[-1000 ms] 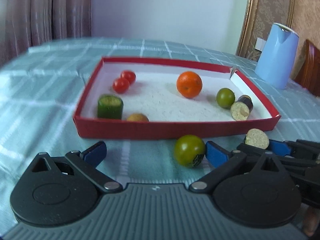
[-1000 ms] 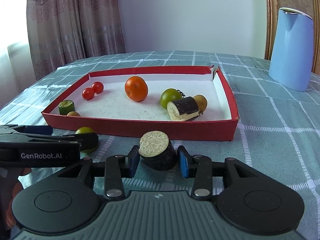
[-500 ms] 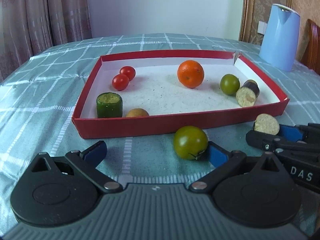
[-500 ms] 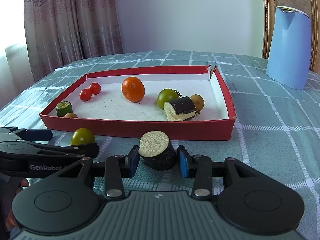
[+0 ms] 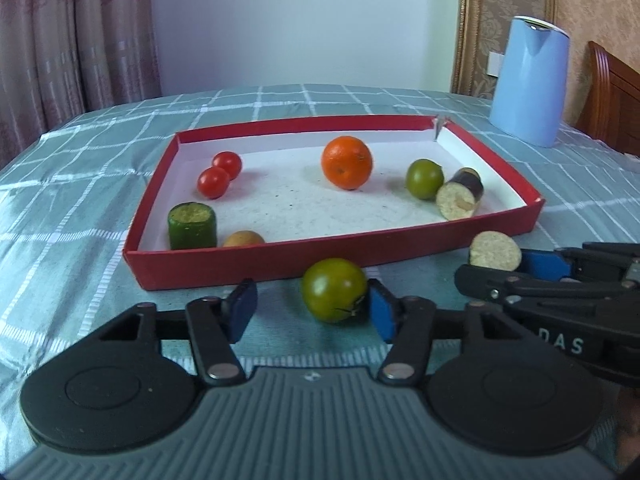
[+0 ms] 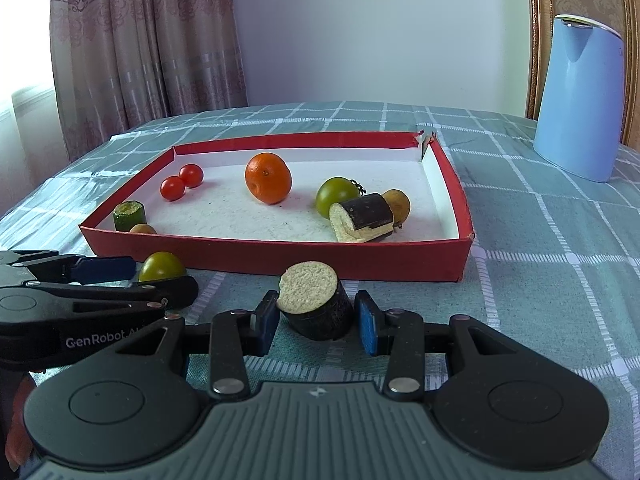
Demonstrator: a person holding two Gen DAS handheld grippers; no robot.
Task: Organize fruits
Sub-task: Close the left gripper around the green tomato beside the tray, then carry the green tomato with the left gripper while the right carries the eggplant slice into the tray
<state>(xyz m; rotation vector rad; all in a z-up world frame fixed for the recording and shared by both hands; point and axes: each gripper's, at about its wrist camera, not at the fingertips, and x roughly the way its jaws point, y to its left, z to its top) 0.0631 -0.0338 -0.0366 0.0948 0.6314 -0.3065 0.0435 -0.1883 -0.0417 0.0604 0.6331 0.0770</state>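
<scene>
Closing since a moment ago, my left gripper [image 5: 310,312] now brackets the green tomato [image 5: 334,290] just before the red tray [image 5: 280,258], only one pad touching, while my right gripper [image 6: 316,326] pinches the eggplant chunk [image 6: 314,306] beside it; next, finish squeezing and lift both in.

Tray [image 5: 328,258]: red cardboard outside, matt; inside white paper, slightly speckled. Tablecloth [image 5: 80,216]: woven cloth, teal check, matt. Green tomato [image 5: 334,290] at the tray's 6 o'clock: smooth, glossy skin. Orange [image 5: 347,162]: dimpled peel, dull sheen. Eggplant piece [image 6: 316,306]: dark shiny skin, cut face rough and spongy. Left gripper [image 5: 312,310]: matt black plastic, blue rubbery pads, ribbed grey housing, bright metal rivets. Jug [image 6: 580,96] at 2 o'clock: smooth pale-blue plastic. Curtain [image 6: 140,48]: patterned fabric.
</scene>
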